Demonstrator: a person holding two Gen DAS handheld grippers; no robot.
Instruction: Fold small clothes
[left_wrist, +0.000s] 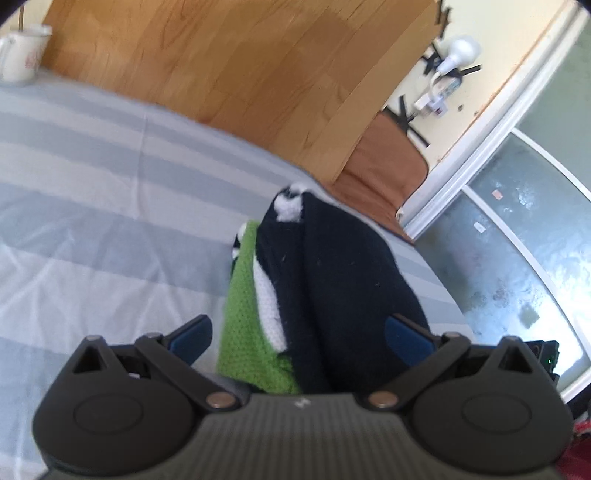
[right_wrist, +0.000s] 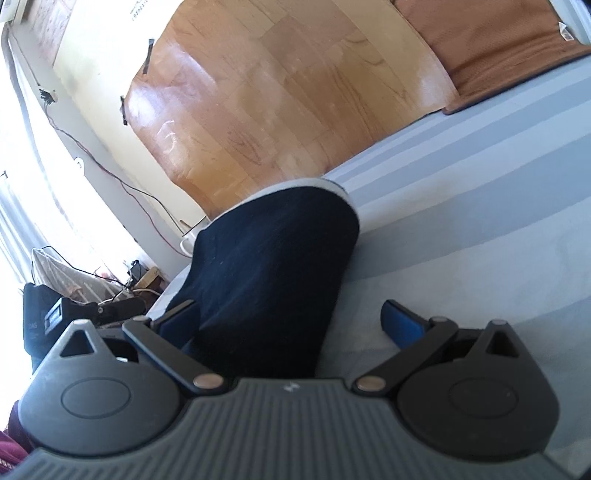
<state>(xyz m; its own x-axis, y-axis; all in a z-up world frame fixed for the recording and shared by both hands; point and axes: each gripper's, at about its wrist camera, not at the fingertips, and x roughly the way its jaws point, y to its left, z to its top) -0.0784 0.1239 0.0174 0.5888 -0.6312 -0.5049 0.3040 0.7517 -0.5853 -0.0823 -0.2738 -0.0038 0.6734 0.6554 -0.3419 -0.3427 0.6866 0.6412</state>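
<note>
A small knitted garment (left_wrist: 332, 280), dark navy with green and white parts, lies bunched on the grey-striped bed sheet (left_wrist: 110, 206). My left gripper (left_wrist: 299, 336) is open, its blue pads (left_wrist: 192, 338) spread on either side of the garment's near end. In the right wrist view the navy part of the garment (right_wrist: 269, 269) rises between the open fingers of my right gripper (right_wrist: 291, 325). The left pad sits against the cloth; the right pad (right_wrist: 402, 325) stands clear over the sheet (right_wrist: 480, 221).
A wooden headboard (left_wrist: 229, 66) and a brown cushion (left_wrist: 384, 173) stand behind the bed. A white mug (left_wrist: 22, 51) sits at the far left. A glass door (left_wrist: 517, 240) is on the right. Cables and clutter (right_wrist: 92, 291) lie beside the bed.
</note>
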